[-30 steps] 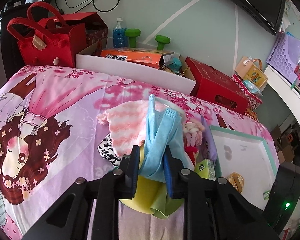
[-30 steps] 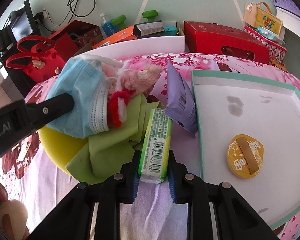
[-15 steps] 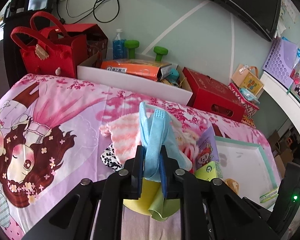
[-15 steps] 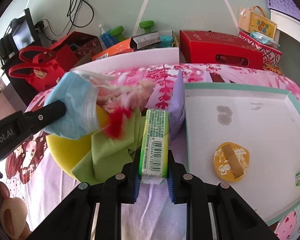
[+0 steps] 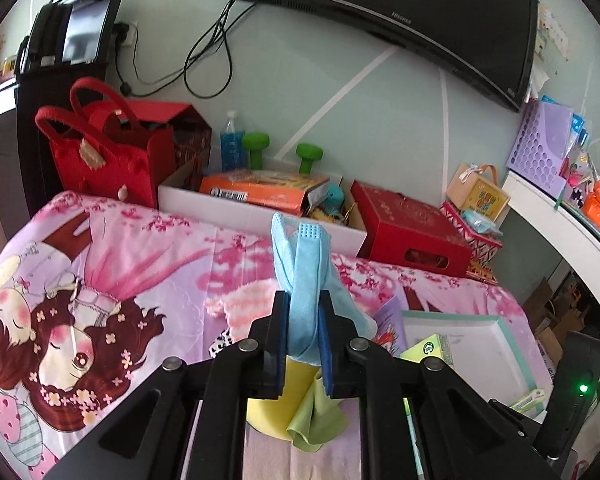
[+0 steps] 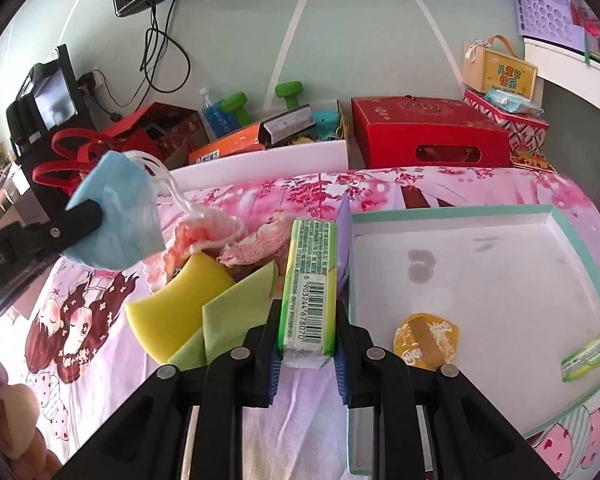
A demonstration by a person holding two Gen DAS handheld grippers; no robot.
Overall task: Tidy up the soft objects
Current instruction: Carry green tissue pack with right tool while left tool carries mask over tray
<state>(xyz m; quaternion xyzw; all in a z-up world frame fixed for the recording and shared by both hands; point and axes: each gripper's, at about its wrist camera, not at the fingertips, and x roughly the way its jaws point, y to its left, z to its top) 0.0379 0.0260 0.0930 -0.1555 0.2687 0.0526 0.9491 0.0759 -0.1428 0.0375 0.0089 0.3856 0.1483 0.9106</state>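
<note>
My left gripper [image 5: 303, 308] is shut on a light blue face mask [image 5: 302, 280] and holds it well above the bed; the mask also shows in the right wrist view [image 6: 114, 216], with white ear loops trailing to a pink knitted piece [image 6: 204, 234]. My right gripper [image 6: 306, 320] is shut on a green tissue pack [image 6: 309, 292] and holds it above the bed, left of the white tray [image 6: 580, 248]. A yellow sponge [image 6: 180, 304], green cloth [image 6: 236, 312] and a purple packet [image 6: 344, 216] lie in a pile below.
The tray holds a round yellow packet [image 6: 426, 340] and a green wrapper [image 6: 592, 354]. Behind the bed stand a red felt bag [image 5: 100, 160], a white box [image 5: 256, 212] of clutter and a red box [image 5: 408, 228]. The cartoon bedsheet [image 5: 80, 320] spreads left.
Both grippers have risen. The left lifted the mask off the pile, stretching its loops; the right lifted the tissue pack higher above the bed.
</note>
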